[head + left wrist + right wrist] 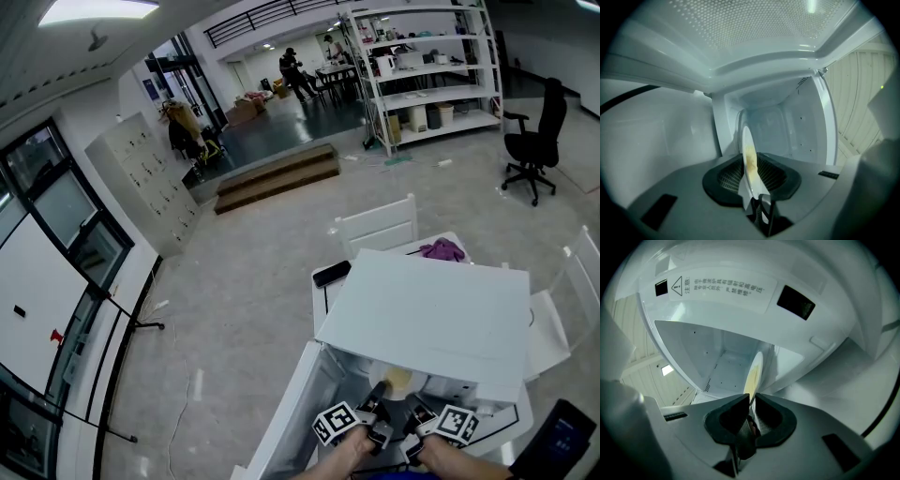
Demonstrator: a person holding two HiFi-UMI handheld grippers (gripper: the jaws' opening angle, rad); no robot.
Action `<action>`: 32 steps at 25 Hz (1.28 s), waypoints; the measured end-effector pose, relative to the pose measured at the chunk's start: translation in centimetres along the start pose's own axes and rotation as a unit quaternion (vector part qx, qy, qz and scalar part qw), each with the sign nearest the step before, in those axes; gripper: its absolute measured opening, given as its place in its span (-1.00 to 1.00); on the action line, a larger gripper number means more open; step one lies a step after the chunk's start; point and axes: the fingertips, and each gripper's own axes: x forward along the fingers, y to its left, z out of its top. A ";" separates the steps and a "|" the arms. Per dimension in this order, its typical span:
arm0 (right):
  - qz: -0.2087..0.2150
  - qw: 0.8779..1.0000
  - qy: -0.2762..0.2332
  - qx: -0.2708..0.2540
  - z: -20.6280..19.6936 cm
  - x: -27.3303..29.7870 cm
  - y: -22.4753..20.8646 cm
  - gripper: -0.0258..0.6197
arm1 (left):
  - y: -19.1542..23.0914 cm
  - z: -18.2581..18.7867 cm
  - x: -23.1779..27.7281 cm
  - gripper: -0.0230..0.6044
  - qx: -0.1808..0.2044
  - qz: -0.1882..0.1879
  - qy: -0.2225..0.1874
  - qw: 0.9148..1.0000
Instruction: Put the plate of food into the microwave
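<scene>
A white microwave stands on the table with its door swung open to the left. A white plate with yellowish food is held at the opening by both grippers. My left gripper is shut on the plate's near left rim, my right gripper on its near right rim. In the left gripper view the plate shows edge-on between the jaws of that gripper, with the white cavity behind. The right gripper view has the plate edge-on in the right gripper, inside the cavity.
A purple cloth and a black flat object lie on the table behind the microwave. White chairs stand at the far side and at the right. A dark device sits at the lower right.
</scene>
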 end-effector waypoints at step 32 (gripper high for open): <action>-0.009 1.000 -0.020 -0.001 0.6 0.0 0.0 -0.86 | -0.3 -0.8 -0.9 -0.63 0.080 -0.018 0.054 0.995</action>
